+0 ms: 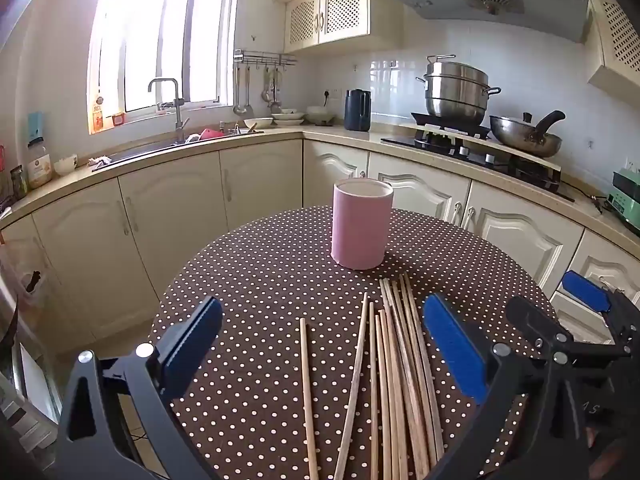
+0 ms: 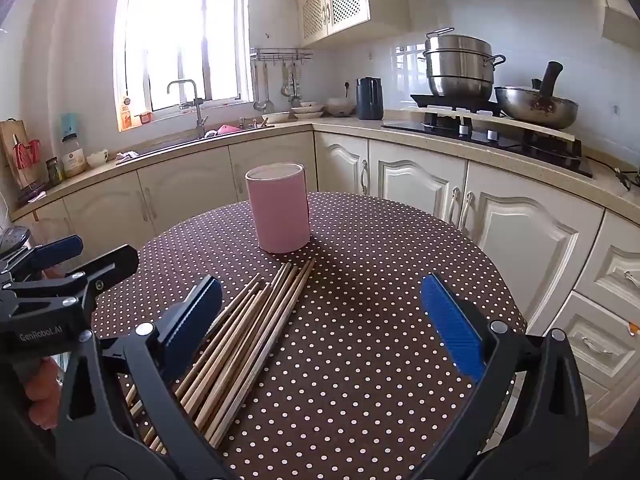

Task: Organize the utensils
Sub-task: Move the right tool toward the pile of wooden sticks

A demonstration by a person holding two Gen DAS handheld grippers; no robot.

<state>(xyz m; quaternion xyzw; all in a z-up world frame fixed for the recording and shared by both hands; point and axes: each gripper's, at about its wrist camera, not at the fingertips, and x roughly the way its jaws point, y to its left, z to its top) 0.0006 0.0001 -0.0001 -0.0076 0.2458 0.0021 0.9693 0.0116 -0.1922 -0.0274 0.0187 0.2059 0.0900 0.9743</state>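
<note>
left gripper (image 1: 320, 344): jaws wide open, bare wooden chopsticks (image 1: 394, 380) lying between them | right gripper (image 2: 322, 320): jaws wide open, empty | pink cylindrical holder (image 1: 361, 225) upright, ahead of both

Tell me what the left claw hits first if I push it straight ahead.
Probably the tall pink cylindrical holder, which stands almost dead ahead of the open left claw. The loose wooden chopsticks lie below, between its fingers, so height decides; depth is unclear.

Home kitchen: sink (image 1: 160, 148), stove (image 1: 472, 148), cream cabinets (image 1: 172, 208).
</note>
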